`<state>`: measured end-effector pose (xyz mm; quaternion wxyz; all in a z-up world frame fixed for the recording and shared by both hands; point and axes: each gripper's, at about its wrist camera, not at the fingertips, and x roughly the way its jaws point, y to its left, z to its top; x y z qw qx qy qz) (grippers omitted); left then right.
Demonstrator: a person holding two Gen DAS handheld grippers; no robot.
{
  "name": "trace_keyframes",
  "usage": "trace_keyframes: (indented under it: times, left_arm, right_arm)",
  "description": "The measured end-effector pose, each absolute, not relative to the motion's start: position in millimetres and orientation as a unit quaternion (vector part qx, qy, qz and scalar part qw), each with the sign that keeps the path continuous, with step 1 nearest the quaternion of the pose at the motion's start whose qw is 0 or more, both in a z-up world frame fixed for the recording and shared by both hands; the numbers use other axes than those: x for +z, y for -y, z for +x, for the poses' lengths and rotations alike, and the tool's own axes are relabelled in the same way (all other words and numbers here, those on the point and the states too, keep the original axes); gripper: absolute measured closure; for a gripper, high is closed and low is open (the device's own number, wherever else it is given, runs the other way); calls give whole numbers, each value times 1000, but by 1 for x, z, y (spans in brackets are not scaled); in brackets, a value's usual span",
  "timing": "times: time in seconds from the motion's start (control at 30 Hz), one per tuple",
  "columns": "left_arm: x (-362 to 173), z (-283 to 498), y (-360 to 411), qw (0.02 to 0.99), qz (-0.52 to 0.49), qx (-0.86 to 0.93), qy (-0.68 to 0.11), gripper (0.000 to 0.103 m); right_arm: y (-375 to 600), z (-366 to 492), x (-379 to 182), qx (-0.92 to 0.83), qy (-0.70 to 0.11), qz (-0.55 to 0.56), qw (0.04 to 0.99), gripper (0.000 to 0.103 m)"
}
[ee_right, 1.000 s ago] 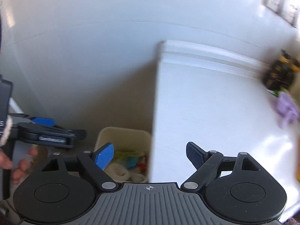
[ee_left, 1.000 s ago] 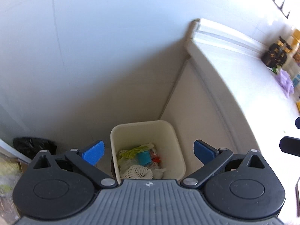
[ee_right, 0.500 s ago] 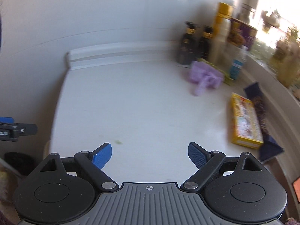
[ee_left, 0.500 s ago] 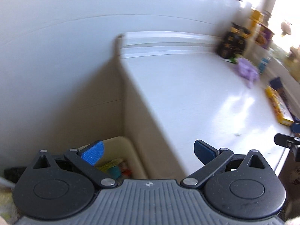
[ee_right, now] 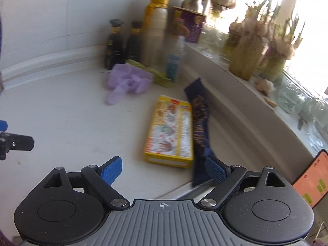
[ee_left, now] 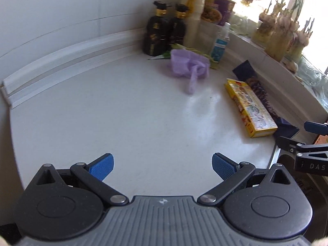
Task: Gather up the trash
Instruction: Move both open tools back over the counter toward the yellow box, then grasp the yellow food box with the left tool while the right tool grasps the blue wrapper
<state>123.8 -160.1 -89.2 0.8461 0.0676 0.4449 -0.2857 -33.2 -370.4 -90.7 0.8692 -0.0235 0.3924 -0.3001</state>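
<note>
Two grippers over a white counter (ee_left: 127,110). Left gripper (ee_left: 163,167): jaws spread wide, nothing between the pads, bare counter below. Right gripper (ee_right: 164,169): jaws likewise released and empty, hovering above the counter's near edge.

On the counter, counted: one yellow box (ee_right: 171,130), one dark wrapper (ee_right: 199,127), one purple bag (ee_right: 128,82), one strip of green packaging (ee_right: 157,74) behind the bag. At the back: two dark bottles (ee_right: 123,41), one tall bottle with a gold cap (ee_right: 155,26), one small clear bottle with a teal label (ee_right: 174,63), one purple carton (ee_right: 188,27). On the windowsill (ee_right: 235,78): several jars of sprouting garlic, number unclear through blur and glare. One phone (ee_right: 312,176) with an orange screen at the right edge.

Box lying flat, long axis running from the right gripper away toward the back wall, short end nearest the jaws. Wrapper just beside it on the right, touching or nearly so, long axis roughly parallel, near end overhanging the counter's edge by the right pad. Bag crumpled, one loose tail pointing toward the near side, well apart from the box.
</note>
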Motion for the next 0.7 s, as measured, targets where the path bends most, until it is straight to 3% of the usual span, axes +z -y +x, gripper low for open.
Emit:
trace_keyframes:
  times: [0.4,0.7]
  left_arm:
    - [-89,140,265,811,70,-371,-447,1]
    - [-103,151,321,779,75,-370,-501,1]
  right_arm:
    - [413,-47,-110,-309,-410,-61,856,13]
    - [427,-44,-122,-295,-409,-59,861,16]
